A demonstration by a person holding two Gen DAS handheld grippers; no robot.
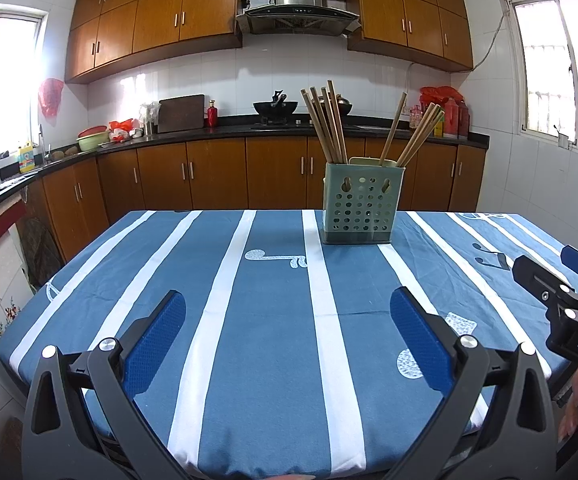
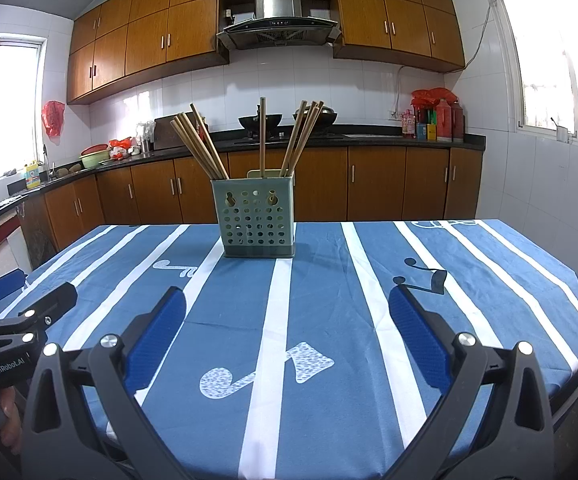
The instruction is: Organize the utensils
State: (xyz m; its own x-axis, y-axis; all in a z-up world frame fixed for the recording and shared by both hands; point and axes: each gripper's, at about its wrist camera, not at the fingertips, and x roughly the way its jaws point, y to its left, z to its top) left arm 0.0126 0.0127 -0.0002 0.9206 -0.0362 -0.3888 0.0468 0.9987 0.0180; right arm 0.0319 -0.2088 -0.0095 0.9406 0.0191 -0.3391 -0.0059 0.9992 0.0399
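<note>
A pale green perforated utensil holder (image 1: 359, 208) stands upright on the far part of the table, with several wooden chopsticks (image 1: 327, 124) standing in it, leaning left and right. It also shows in the right wrist view (image 2: 257, 220) with its chopsticks (image 2: 201, 146). My left gripper (image 1: 289, 308) is open and empty, low over the near part of the table, well short of the holder. My right gripper (image 2: 287, 304) is open and empty, likewise short of the holder. Each gripper shows at the edge of the other's view: the right gripper (image 1: 557, 276) and the left gripper (image 2: 29, 292).
The table wears a blue cloth with white stripes (image 1: 273, 340), also in the right wrist view (image 2: 329, 320). Behind it run a dark kitchen counter (image 1: 229, 134) with wooden cabinets, a wok (image 1: 275, 108) on the stove, red bottles (image 2: 445, 120) and a green basin (image 1: 91, 142).
</note>
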